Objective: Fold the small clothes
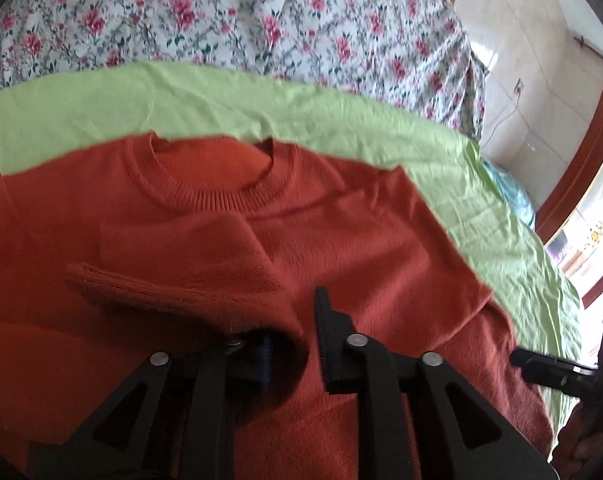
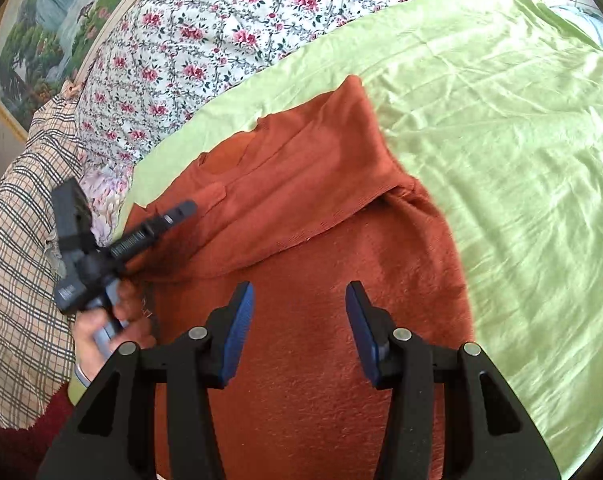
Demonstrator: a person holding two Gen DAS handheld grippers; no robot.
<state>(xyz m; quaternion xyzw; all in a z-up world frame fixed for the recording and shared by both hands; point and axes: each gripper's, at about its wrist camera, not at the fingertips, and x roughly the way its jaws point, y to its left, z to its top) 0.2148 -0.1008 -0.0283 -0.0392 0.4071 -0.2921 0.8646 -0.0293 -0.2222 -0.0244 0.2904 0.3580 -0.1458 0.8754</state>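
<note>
Rust-orange knitted sweater lies flat on your green sheet, soft, light and floppy. Pinch the ribbed cuff folded below the collar. Left gripper parted with sleeve fabric draped between its jaws; right gripper released, empty.

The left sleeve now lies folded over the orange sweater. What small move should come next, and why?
Probably bring the right gripper to the right sleeve to fold it inward. Its jaws stand open and empty over the sweater, and that sleeve is still spread on the green sheet.
</note>
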